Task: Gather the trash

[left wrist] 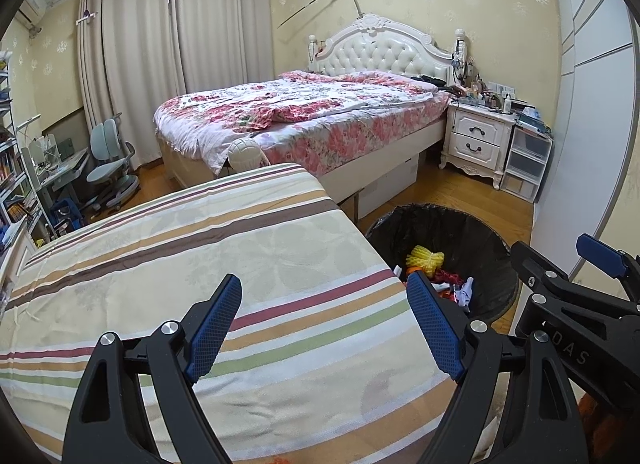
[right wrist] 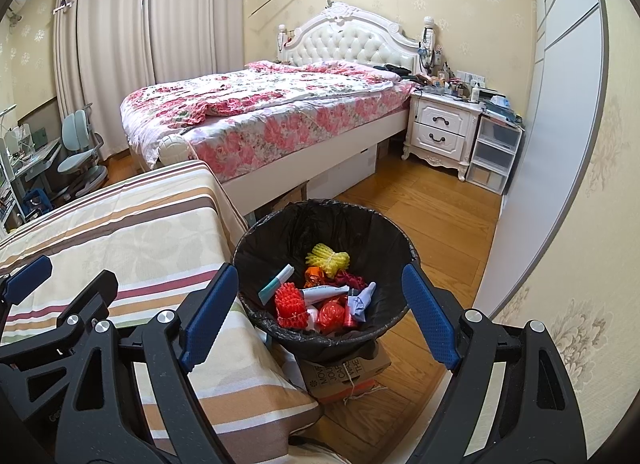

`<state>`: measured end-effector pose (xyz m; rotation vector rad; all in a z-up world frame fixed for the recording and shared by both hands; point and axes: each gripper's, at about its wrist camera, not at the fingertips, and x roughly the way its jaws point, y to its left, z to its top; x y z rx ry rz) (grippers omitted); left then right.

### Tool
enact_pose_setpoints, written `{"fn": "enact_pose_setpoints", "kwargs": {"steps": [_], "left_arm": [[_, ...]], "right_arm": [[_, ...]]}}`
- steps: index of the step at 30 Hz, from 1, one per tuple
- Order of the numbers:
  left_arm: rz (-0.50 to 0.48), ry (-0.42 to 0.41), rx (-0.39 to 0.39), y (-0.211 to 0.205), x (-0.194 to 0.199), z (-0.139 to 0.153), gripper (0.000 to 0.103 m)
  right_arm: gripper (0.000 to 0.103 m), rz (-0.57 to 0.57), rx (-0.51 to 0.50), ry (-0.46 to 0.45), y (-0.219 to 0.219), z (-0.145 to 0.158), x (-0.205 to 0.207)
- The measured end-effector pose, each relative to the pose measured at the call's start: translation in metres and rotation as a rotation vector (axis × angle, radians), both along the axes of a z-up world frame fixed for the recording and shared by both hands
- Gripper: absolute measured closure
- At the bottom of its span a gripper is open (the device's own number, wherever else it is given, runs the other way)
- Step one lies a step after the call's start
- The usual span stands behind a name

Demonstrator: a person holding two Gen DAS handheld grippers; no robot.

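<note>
Now trash bin (right wrist: 320, 223) filled (fingers (right wrist: 212, 312) apart).

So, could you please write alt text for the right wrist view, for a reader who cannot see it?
The open, empty right gripper hovers over a round black-lined trash bin holding yellow foam netting, red foam netting and wrappers. A striped mattress lies left of the bin; a floral-quilted bed stands behind.

I count two hand-held grippers, my left one (left wrist: 324, 322) and my right one (right wrist: 320, 314). There is one trash bin (right wrist: 280, 223), lined in black. Inside it I count one yellow foam net (right wrist: 328, 260), one red foam net (right wrist: 290, 302) and one white tube (right wrist: 324, 292). There are two beds: the striped bed (left wrist: 200, 248) near me and the floral bed (left wrist: 320, 111) farther off. One nightstand (right wrist: 440, 127) has two drawers.
</note>
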<state>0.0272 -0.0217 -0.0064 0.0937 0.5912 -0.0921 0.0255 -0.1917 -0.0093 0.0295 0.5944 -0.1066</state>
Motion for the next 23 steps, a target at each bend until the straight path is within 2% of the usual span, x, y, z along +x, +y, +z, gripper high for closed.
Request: {"fn": "enact_pose_setpoints", "kwargs": {"steps": [10, 23], "left_arm": [[-0.005, 0.002, -0.014, 0.003, 0.001, 0.003, 0.021], [0.05, 0.015, -0.024, 0.022, 0.009, 0.003, 0.021]], "right_arm": [[0.021, -0.002, -0.001, 0.0, 0.0, -0.001, -0.001], [0.021, 0.0, -0.003, 0.003, -0.003, -0.004, -0.002]]}}
